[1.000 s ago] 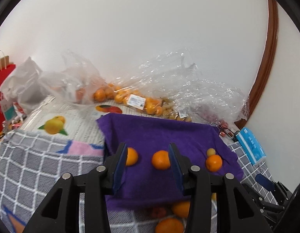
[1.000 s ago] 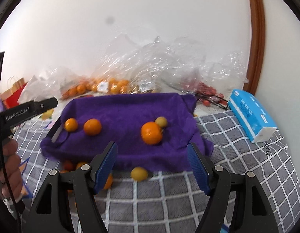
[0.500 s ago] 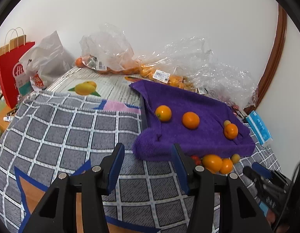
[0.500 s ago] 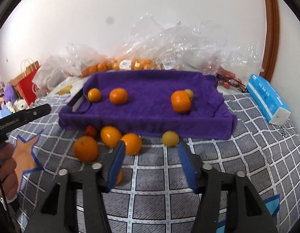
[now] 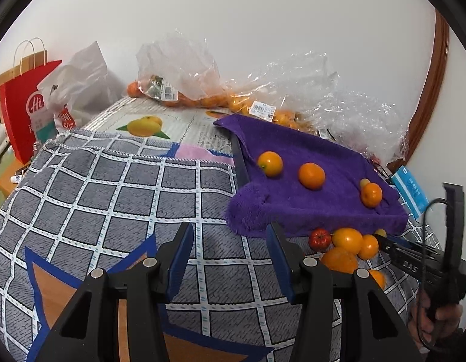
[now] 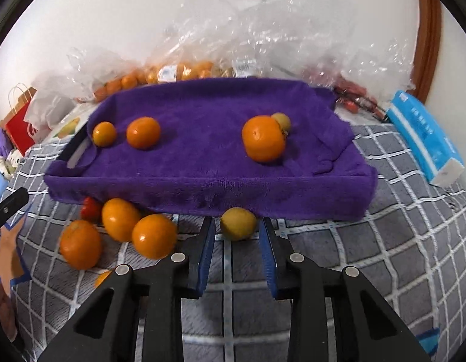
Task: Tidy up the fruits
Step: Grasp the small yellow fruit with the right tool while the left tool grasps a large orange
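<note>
The right gripper (image 6: 236,228) has just been closing. Its jaws sit on both sides of a small yellow fruit (image 6: 238,223), which lies just in front of the purple towel (image 6: 208,150). I cannot tell if they squeeze it. The left gripper (image 5: 229,241) is a little apart and holds nothing.
</note>
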Available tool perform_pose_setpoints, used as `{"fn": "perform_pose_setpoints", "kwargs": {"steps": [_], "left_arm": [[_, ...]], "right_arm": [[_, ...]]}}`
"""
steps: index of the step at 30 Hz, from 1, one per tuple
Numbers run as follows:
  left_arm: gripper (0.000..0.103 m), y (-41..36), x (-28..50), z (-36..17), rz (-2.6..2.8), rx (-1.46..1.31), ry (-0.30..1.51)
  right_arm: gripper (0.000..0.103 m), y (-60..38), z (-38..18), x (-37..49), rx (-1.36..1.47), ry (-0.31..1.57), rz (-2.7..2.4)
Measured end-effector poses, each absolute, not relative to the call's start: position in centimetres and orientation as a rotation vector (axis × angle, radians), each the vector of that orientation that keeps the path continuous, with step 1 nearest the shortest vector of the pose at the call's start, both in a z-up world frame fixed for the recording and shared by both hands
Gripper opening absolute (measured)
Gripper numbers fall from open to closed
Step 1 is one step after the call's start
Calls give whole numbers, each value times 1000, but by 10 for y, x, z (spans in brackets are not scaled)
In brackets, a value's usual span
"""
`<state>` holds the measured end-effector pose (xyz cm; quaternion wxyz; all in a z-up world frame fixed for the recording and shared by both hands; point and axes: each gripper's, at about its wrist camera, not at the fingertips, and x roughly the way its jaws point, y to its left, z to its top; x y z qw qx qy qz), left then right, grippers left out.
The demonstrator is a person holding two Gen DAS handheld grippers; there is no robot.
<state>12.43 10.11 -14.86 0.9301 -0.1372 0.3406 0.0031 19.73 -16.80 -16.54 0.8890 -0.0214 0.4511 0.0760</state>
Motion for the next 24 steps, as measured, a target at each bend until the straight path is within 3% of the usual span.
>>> {"fn": "perform_pose_setpoints", "kwargs": {"steps": [1, 10, 24], "left_arm": [[48, 101, 125, -149, 5, -283, 700], [48, 89, 126, -152, -121, -281, 723], [48, 9, 145, -158, -278, -236, 904]], "right_arm": [[26, -169, -167, 200, -44, 946, 152], [26, -178, -152, 183, -22, 842, 154], [26, -197, -146, 163, -20, 817, 131]]}}
